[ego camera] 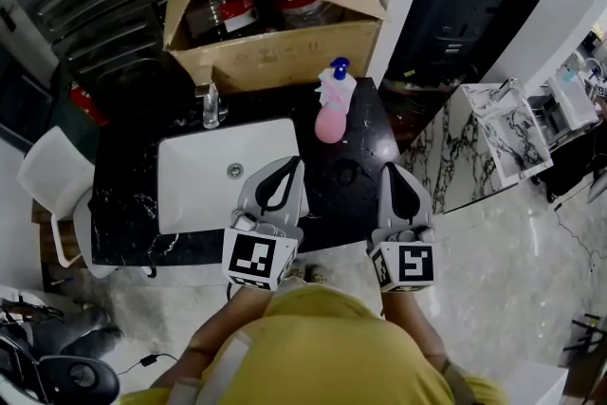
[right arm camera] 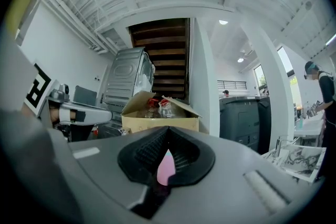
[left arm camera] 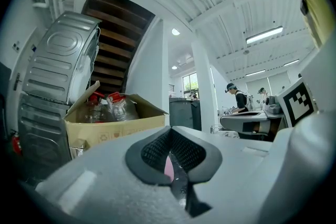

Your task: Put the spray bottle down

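A pink spray bottle (ego camera: 332,114) with a white and blue trigger head stands upright on the black countertop (ego camera: 356,190), just right of the white sink (ego camera: 199,194). No gripper touches it. My left gripper (ego camera: 290,164) hovers over the sink's near right corner with its jaws together and nothing in them. My right gripper (ego camera: 391,170) sits over the counter's front right part, also shut and empty. In the left gripper view a pink sliver of the bottle (left arm camera: 168,165) shows through the gap behind the joined jaw tips (left arm camera: 169,131). The right gripper view shows the bottle (right arm camera: 166,168) the same way.
An open cardboard box (ego camera: 285,52) with plastic bottles stands behind the counter. A chrome faucet (ego camera: 211,104) rises at the sink's back edge. A marble-patterned table (ego camera: 455,156) lies to the right, a white chair (ego camera: 52,175) to the left.
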`<control>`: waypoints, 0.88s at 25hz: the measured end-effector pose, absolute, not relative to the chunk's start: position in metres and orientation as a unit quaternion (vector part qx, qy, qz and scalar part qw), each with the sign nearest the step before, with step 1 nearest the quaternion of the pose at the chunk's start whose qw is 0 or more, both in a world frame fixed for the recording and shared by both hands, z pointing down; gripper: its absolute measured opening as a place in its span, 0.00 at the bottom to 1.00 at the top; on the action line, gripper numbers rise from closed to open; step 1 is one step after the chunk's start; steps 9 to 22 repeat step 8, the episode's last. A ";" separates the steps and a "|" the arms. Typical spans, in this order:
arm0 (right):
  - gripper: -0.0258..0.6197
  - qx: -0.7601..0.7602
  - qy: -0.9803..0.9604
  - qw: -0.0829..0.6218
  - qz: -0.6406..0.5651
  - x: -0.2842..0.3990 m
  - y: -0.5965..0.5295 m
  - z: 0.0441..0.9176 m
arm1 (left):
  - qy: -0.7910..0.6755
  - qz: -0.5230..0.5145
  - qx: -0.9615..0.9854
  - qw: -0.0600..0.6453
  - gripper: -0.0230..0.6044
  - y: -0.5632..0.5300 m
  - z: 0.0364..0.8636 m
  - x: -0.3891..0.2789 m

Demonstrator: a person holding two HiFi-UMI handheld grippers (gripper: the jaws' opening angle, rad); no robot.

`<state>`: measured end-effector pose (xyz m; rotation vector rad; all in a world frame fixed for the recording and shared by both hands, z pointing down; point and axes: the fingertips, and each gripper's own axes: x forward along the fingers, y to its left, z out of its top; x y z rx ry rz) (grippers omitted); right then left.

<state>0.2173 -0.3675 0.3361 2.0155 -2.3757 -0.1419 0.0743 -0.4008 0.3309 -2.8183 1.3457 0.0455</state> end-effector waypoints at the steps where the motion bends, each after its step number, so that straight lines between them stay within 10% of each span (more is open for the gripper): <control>1: 0.04 0.646 -0.762 0.011 -0.045 0.217 -0.368 0.336 | 0.431 0.015 -0.902 0.009 0.04 -0.401 0.331 0.075; 22: 0.04 0.642 -0.765 0.016 -0.045 0.211 -0.372 0.338 | 0.427 0.015 -0.904 0.006 0.04 -0.403 0.336 0.071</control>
